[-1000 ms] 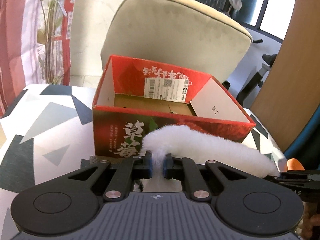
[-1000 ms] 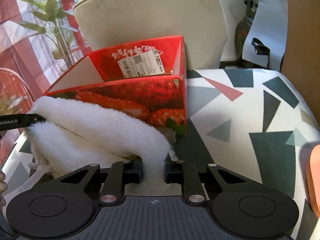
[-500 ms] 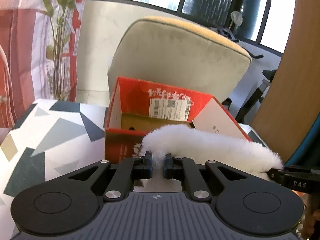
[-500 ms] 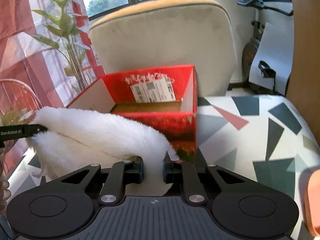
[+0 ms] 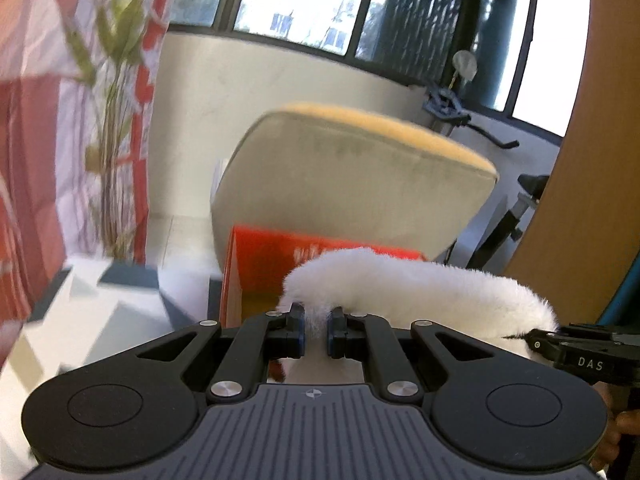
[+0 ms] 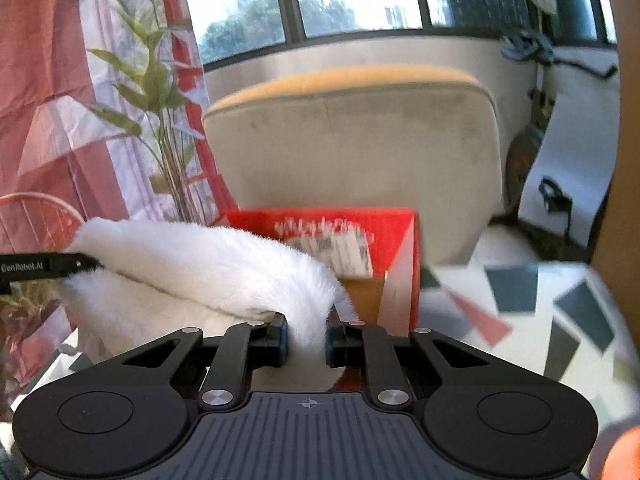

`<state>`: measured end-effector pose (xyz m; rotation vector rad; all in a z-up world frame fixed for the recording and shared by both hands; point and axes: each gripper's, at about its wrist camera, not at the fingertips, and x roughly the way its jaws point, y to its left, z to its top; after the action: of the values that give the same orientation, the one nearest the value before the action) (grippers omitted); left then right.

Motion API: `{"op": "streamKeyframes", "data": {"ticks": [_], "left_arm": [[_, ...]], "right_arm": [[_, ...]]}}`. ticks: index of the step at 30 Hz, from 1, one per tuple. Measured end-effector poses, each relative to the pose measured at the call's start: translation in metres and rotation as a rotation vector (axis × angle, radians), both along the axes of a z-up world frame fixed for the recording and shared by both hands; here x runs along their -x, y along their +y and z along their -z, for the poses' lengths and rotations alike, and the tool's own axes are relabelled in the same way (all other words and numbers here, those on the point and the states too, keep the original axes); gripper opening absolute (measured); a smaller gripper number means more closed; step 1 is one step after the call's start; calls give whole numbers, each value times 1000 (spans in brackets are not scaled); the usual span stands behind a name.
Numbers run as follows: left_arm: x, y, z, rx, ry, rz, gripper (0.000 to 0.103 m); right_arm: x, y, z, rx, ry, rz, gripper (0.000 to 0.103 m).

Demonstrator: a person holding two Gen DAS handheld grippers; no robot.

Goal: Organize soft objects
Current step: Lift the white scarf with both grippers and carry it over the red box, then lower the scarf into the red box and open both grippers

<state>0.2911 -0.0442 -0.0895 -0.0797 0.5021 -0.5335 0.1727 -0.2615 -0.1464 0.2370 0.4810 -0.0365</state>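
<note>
in the left wrist view the left gripper (image 5: pixel 316 330) is clamped on one end of a white fluffy fur cloth (image 5: pixel 420 292), held up in front of the open red cardboard box (image 5: pixel 272 264). in the right wrist view the right gripper (image 6: pixel 306 336) pinches the other end of the cloth (image 6: pixel 192 268), which sags between the two. it looks light, limp and a bit slippery, so its ends are likely the best places to hold it.

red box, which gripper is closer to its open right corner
Right, as far as the views show. The right gripper, clamped on the white fluffy cloth, sits just in front of the red box at that corner. The left gripper grips the cloth's other end before the box's left wall.
</note>
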Motion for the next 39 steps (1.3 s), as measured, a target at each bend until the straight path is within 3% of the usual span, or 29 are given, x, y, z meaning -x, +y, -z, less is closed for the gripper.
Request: {"op": "streamKeyframes", "data": {"ticks": [9,13,18,25,28,34,36,38,39], "left_arm": [[-39,-24,-38,108,-122,69,11],[-68,-40,-33,68,-115,52,11],[-102,-52,-4,-9,-17,36,11],[-117,-55,46,-146,108,62,11],[-117,-52,51,-197,135,67,11],[-112,-50,50,-228,137,90,14],[-113,-52,51,-247,142,96,20],[-113,-55,51,-266,141,97,32],[-110,-55,51,-266,140,99,44]], "right_arm": [[-26,-24,-43,68,-144,104,14],[-52,-35,-44,106,-158,117,14],[-97,-43,-22,144,-77,90,15],[-133,-40,26,101,78,61,15],[-138,-36,39,82,115,38,16],[-140,-32,54,66,157,28,20],[-138,-30,57,65,167,19,23],[-134,-29,57,73,165,23,24],[-132,-28,57,73,160,29,25]]}}
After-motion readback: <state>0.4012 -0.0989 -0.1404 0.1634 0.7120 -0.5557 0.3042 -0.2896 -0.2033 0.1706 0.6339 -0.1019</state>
